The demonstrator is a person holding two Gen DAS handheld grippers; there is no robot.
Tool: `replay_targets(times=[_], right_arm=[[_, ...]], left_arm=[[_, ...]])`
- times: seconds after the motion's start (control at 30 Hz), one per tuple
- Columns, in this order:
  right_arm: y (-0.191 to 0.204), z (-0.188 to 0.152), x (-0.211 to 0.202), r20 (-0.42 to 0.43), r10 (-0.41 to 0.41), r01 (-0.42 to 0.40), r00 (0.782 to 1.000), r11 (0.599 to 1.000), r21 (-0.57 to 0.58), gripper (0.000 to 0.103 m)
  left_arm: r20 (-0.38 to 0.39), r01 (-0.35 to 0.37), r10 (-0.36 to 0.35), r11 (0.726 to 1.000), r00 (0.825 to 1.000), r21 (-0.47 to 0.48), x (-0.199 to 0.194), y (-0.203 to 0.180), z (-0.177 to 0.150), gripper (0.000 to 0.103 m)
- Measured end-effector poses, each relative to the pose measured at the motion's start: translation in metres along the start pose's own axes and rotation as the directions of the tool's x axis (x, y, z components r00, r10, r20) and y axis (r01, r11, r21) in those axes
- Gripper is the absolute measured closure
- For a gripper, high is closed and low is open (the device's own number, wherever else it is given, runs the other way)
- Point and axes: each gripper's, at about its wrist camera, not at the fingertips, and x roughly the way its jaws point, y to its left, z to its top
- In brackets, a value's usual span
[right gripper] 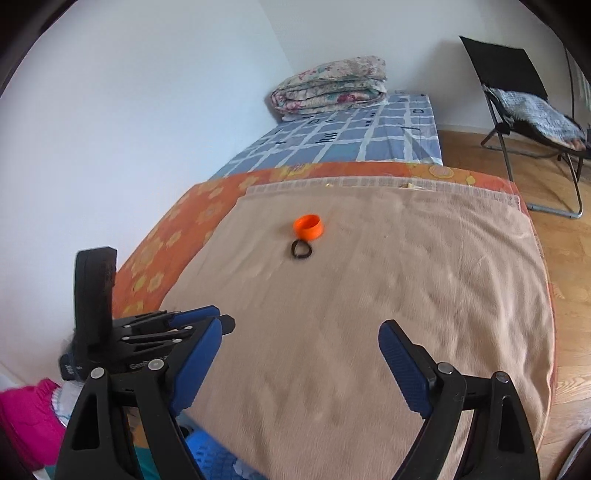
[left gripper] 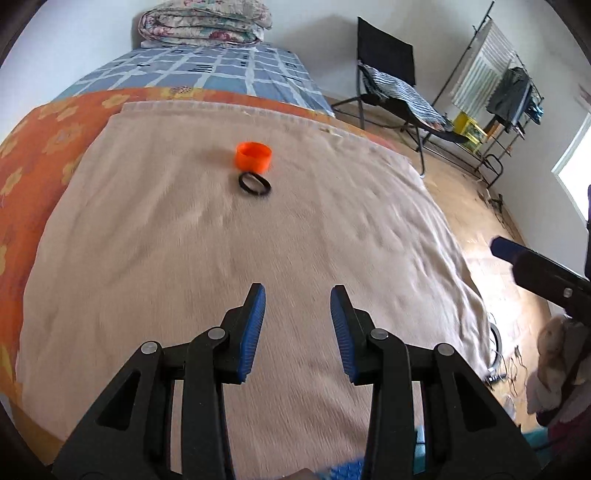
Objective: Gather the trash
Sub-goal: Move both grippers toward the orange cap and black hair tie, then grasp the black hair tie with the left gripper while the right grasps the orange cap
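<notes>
An orange plastic cap [left gripper: 253, 156] lies open side up on the beige blanket [left gripper: 184, 240] on the bed, with a black ring [left gripper: 254, 184] just in front of it. Both also show in the right wrist view: the cap [right gripper: 309, 227] and the ring [right gripper: 300, 250]. My left gripper [left gripper: 297, 299] is open and empty, well short of them over the blanket's near half. My right gripper [right gripper: 301, 332] is open and empty, also well back from them. The right gripper shows at the right edge of the left wrist view [left gripper: 539, 269], and the left gripper at the left of the right wrist view [right gripper: 177, 325].
The bed has an orange flowered sheet [left gripper: 33, 177], a blue checked cover [left gripper: 207, 74] and a folded quilt [left gripper: 203, 24] at the far end. A black folding chair [left gripper: 391, 81] and a clothes rack [left gripper: 506, 85] stand on the wooden floor to the right. A blue basket [right gripper: 210, 461] sits below the bed's near edge.
</notes>
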Motion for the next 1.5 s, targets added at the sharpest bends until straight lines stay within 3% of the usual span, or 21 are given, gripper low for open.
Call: replay_targets(times=[0.2, 0.53, 0.97, 1.2, 1.5], right_arm=[[-0.020, 0.025, 0.022, 0.011, -0.001, 0.000, 1.000, 0.999, 0.054, 0.015], [-0.032, 0.062, 0.072, 0.016, 0.016, -0.017, 1.000, 0.997, 0.069, 0.018], [-0.041, 0.082, 0.133, 0.011, 0.041, -0.042, 0.999, 0.993, 0.115, 0.023], [-0.041, 0.084, 0.149, 0.006, 0.028, -0.029, 1.000, 0.993, 0.115, 0.023], [-0.035, 0.093, 0.188, -0.021, 0.041, -0.038, 0.999, 0.990, 0.133, 0.033]], left_arm=[[0.023, -0.043, 0.043, 0.999, 0.999, 0.003, 0.037, 0.010, 0.028, 0.066], [0.028, -0.049, 0.050, 0.997, 0.998, -0.054, 0.099, 0.033, 0.058, 0.066], [0.056, -0.108, 0.109, 0.994, 0.992, -0.032, 0.135, 0.035, 0.072, 0.066], [0.061, -0.119, 0.120, 0.993, 0.991, -0.026, 0.136, 0.041, 0.073, 0.096], [0.056, -0.083, 0.088, 0.994, 0.995, -0.074, 0.121, 0.064, 0.072, 0.098]])
